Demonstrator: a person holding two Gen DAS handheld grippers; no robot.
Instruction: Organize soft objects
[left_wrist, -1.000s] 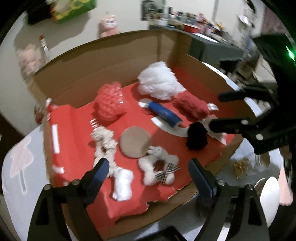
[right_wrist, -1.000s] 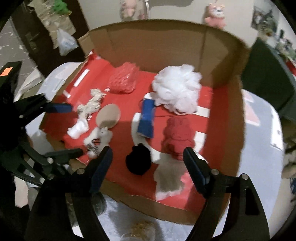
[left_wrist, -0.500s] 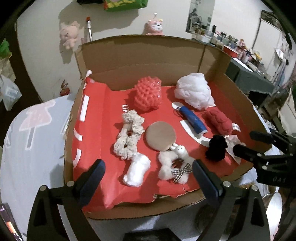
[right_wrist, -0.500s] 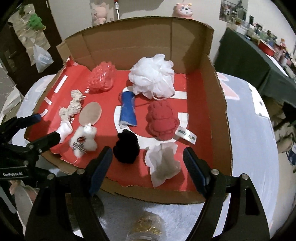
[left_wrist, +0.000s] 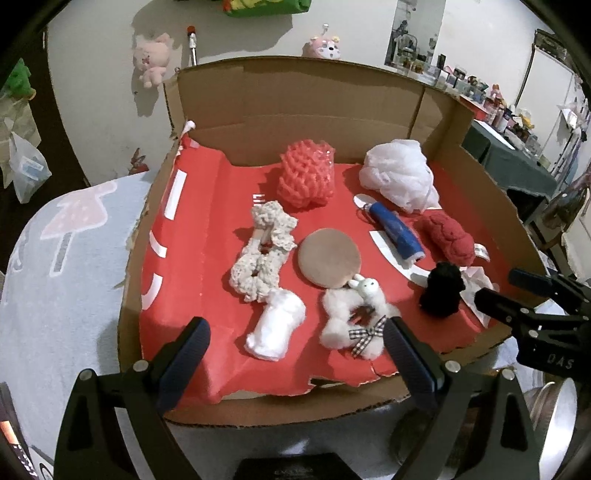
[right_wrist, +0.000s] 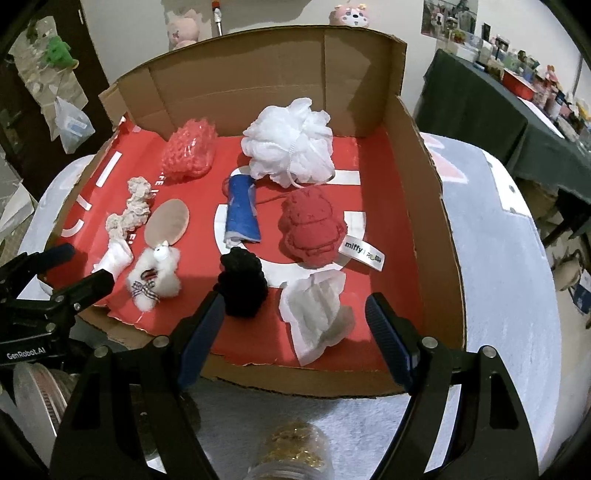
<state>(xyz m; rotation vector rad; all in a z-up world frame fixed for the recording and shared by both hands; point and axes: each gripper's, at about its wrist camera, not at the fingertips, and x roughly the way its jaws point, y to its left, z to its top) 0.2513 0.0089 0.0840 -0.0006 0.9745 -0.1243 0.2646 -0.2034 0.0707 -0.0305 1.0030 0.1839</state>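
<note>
A cardboard box (left_wrist: 295, 410) lined in red holds several soft things: a white mesh pouf (right_wrist: 290, 142), a pink foam net (left_wrist: 306, 175), a red knit toy (right_wrist: 314, 230), a blue roll (right_wrist: 242, 208), a black pompom (right_wrist: 243, 282), a white crumpled cloth (right_wrist: 317, 312), a tan round pad (left_wrist: 328, 258), a cream scrunchie (left_wrist: 264, 251), a white cotton piece (left_wrist: 277, 325) and a fluffy bunny scrunchie (left_wrist: 356, 319). My left gripper (left_wrist: 295, 350) is open and empty at the box's front edge. My right gripper (right_wrist: 295, 325) is open and empty, above the cloth at the front right.
The box stands on a light patterned tablecloth (left_wrist: 55, 266). A jar with gold contents (right_wrist: 295, 450) sits just below my right gripper. Metal dishes (right_wrist: 33, 398) lie at the box's front between the grippers. A dark green table (right_wrist: 480, 99) stands at the back right.
Both views have swung to frame the box squarely. My left gripper has shifted left and back. My right gripper has settled over the box's front right part. No object has moved.
</note>
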